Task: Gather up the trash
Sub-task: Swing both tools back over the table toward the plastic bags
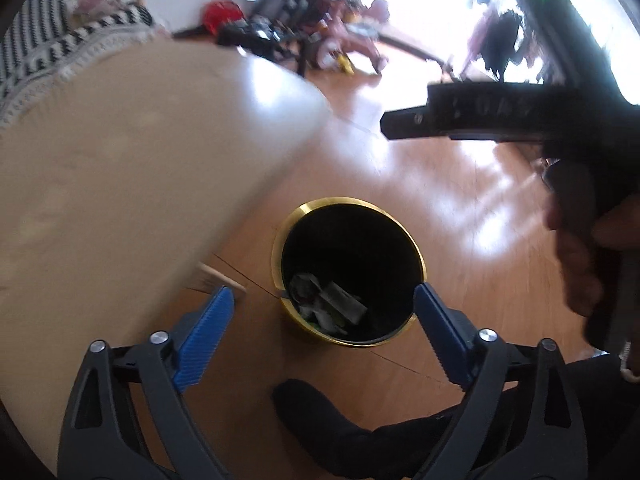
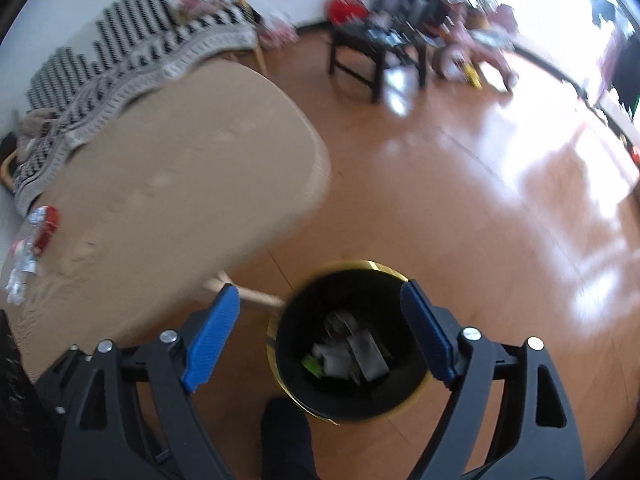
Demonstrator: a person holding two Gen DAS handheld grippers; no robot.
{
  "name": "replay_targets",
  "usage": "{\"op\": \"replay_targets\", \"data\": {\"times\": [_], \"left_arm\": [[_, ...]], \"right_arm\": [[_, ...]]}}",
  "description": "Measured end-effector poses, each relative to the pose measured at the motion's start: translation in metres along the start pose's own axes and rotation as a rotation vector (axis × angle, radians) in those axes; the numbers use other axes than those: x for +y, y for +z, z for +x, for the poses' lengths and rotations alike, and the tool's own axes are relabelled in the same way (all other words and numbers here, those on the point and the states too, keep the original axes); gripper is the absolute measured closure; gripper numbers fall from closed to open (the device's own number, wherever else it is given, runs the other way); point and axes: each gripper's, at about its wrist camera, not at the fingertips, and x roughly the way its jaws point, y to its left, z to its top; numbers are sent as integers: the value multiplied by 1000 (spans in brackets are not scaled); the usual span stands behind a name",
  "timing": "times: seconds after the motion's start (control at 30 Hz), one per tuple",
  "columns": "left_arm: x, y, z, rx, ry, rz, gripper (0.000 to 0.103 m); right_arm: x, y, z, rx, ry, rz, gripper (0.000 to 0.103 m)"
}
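Trash [image 2: 348,354] lies crumpled at the bottom of the round black bin [image 2: 416,372] with its thin gold rim — paper scraps, one green bit. I have my left gripper [image 1: 322,298] and right gripper [image 2: 320,294] above it, ribbed blue pads [image 2: 210,338] spread wide, nothing between them. More wrappers [image 2: 34,240] sit on the beige cushioned seat [image 2: 180,200] — glossy wood floor [image 2: 500,220] beneath.

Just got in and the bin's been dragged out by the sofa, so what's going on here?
A person is clearing up trash with a pair of tongs in each hand. Both the left tongs and the right tongs hang open and empty over the gold-rimmed bin on the wood floor. Crumpled wrappers already lie in the bin. More litter sits at the far edge of the tan cushion.
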Motion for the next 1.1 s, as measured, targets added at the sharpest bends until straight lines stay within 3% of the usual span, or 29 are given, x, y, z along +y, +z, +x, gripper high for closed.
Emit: {"op": "replay_targets", "data": {"times": [0.13,0.27,0.5,0.63,0.87,1.1], "left_arm": [[56,-7,-62,-72,115,-90,11],[125,-28,-114,-106,239,-229,11],[238,-95,-212,-164,470,-452,11],[295,-142,-262,-175,593,-557,11],[356,-183,-284,-153,697,-556,11],[395,-176,-254,-111,672,-513,11]], "right_arm": [[67,12,-9,-68,108,-73,21],[152,19,-5,-55,229,-156,21],[307,11,-3,-21,401,-313,21],[374,-7,0,0,441,-403,21],[448,-20,21,28,453,-460,21],[495,-21,61,57,415,-475,22]]}}
